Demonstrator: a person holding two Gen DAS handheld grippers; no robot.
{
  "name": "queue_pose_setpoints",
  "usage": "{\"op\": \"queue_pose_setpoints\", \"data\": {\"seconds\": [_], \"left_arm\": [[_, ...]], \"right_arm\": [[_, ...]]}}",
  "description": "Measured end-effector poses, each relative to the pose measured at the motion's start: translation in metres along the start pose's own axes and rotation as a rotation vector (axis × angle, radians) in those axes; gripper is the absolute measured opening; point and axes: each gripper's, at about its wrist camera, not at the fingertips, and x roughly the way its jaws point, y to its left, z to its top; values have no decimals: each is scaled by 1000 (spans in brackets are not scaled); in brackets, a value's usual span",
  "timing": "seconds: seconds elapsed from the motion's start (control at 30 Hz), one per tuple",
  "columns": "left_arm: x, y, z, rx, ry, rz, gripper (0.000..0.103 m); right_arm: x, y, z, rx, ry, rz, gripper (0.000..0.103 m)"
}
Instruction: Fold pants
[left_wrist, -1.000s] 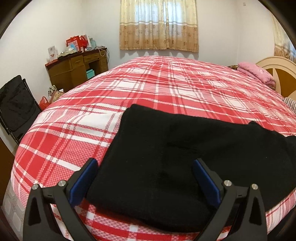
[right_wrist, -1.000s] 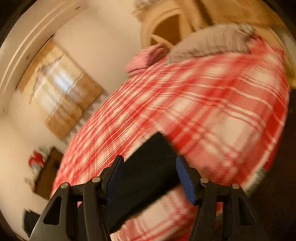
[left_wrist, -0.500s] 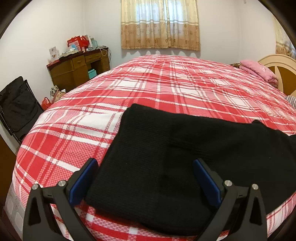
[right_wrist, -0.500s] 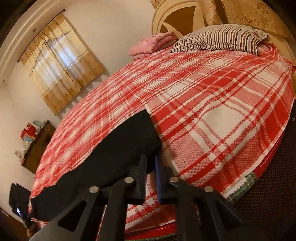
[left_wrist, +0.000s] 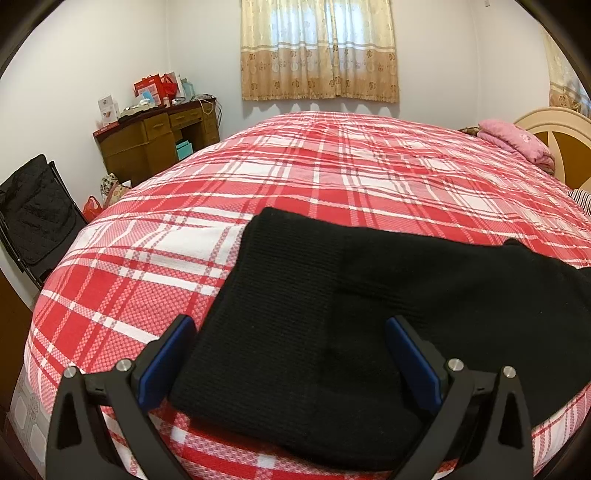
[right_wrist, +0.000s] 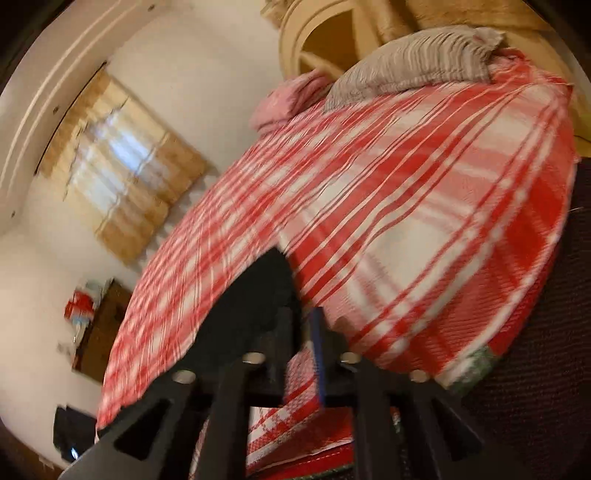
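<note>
Black pants (left_wrist: 332, 295) lie flat along the near edge of a bed with a red and white plaid cover (left_wrist: 332, 166). My left gripper (left_wrist: 288, 354) is open, its blue-padded fingers standing on either side of the waist end, low over the cloth. In the blurred right wrist view, my right gripper (right_wrist: 303, 332) is shut on the leg end of the pants (right_wrist: 251, 295), near the bed's front edge.
A pink folded blanket (left_wrist: 513, 142) and a striped pillow (right_wrist: 413, 62) lie by the headboard (left_wrist: 554, 125). A wooden desk (left_wrist: 155, 144) with clutter and a black chair (left_wrist: 33, 210) stand at the left wall. A curtained window (left_wrist: 319, 48) is behind.
My right gripper closed on the leg end of the pants and is now swinging, blurring its view. My left gripper stayed open and nearly still over the waist end.
</note>
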Motion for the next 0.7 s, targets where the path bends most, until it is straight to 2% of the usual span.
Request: {"op": "queue_pose_setpoints", "data": {"seconds": [0.23, 0.37, 0.5, 0.7], "left_arm": [[0, -1, 0, 0, 0, 0, 103], [0, -1, 0, 0, -1, 1, 103], [-1, 0, -2, 1, -10, 2, 103], [1, -1, -1, -7, -5, 6, 103]], "right_arm": [[17, 1, -11, 71, 88, 78, 37], [17, 6, -11, 107, 108, 98, 37], [19, 12, -20, 129, 164, 120, 37], [31, 14, -16, 136, 117, 77, 37]]}}
